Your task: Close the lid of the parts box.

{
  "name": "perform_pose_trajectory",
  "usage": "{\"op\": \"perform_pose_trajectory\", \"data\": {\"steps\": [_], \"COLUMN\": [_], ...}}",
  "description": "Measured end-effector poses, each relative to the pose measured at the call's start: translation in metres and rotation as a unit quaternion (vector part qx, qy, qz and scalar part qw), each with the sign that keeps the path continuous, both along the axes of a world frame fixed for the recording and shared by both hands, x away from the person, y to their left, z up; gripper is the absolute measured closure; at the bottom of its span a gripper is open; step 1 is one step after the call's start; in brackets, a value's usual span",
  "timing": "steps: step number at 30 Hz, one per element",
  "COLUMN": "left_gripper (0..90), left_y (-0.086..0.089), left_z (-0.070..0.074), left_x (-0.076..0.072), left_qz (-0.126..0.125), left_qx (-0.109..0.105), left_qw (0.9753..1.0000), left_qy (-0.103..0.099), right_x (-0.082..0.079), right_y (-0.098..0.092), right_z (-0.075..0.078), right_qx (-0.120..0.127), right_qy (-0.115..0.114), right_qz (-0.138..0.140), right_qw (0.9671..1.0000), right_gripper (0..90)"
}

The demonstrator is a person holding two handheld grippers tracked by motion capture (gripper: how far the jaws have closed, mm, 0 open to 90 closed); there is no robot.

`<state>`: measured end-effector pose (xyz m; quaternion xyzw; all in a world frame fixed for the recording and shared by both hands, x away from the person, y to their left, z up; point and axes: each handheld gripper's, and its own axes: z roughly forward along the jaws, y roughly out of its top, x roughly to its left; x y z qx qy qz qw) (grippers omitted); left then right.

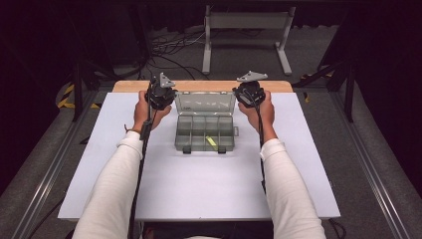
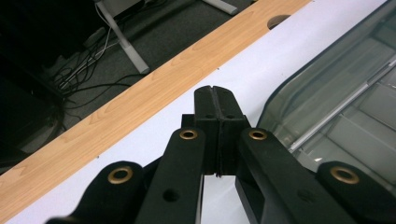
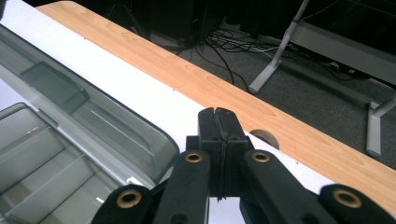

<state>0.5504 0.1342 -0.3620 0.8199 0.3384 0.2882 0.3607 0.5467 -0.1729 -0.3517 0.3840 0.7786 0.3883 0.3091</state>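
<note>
compartment box (image 1: 205, 132) sits open mid-bench (image 1: 164, 184), lid (image 1: 205, 103) tipped back. left gripper (image 1: 160, 93) just beside the lid's left edge, right gripper (image 1: 249, 92) beside its right edge. both sets of fingers clenched, empty. yellow piece (image 1: 211, 142) in a front compartment.

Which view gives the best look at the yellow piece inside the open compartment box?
The high view: the yellow piece lies in a front compartment of the box, seen whole from above. The left and right gripper views catch the box's lid and some compartments beside each shut hand-held gripper.
</note>
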Motion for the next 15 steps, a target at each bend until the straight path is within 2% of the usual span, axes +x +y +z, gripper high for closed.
{"op": "perform_pose_trajectory", "data": {"steps": [7,12,15], "left_gripper": [89.6,89.6,89.7], "left_y": [0.001,0.001,0.001], "left_z": [-0.001,-0.002,-0.002], "left_x": [-0.006,-0.01,-0.012], "left_qz": [-0.005,-0.006,-0.006], "left_qx": [0.004,0.001,0.008], "left_qw": [1.0,1.0,0.9999], "left_qy": [-0.001,-0.001,-0.003], "right_x": [-0.006,-0.009,-0.011], "right_y": [0.0,0.0,0.0], "right_z": [-0.001,-0.001,-0.002], "right_qx": [0.008,0.003,0.002], "right_qy": [0.002,0.0,-0.001], "right_qz": [0.003,0.003,0.003], "right_qw": [1.0,1.0,1.0], "right_gripper": [90.0,90.0,90.0]}}
